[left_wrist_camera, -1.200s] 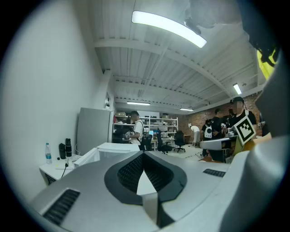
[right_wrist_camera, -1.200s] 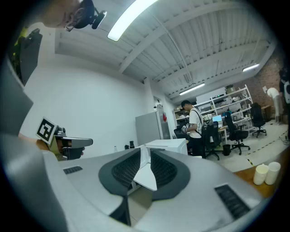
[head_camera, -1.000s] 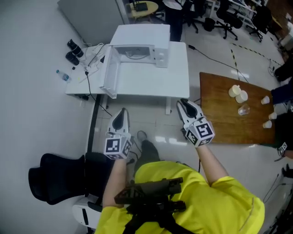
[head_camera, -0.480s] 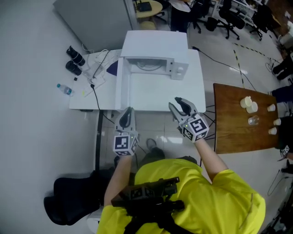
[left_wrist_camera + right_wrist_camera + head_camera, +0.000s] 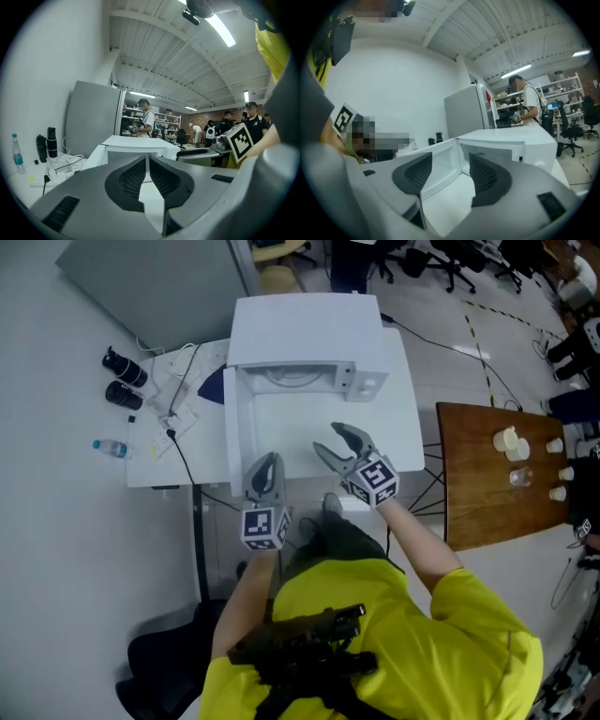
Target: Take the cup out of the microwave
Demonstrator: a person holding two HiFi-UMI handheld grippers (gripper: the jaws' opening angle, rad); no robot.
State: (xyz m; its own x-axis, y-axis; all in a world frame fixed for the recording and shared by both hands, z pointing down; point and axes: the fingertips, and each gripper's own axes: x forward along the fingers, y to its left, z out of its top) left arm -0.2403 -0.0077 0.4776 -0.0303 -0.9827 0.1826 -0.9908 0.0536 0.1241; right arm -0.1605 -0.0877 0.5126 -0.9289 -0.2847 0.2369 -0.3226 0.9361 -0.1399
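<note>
Your left gripper [image 5: 266, 460], in front of the microwave [image 5: 309, 320] on its door side: jaws closed, nothing between them. Your right gripper [image 5: 327, 437], just before the microwave's mouth: jaws opening, empty. The door [image 5: 234, 423] is swung wide at the microwave's left.

The cup shows in no view; presumably it sits deep in the cavity [image 5: 292, 374]. Expect it to be light, rigid and possibly filled. Pinch it gently across the mid-wall and keep it upright.

Head view gives you only the cavity's front from above. Right gripper view looks level into it. Left gripper view is blocked by its own jaws.
</note>
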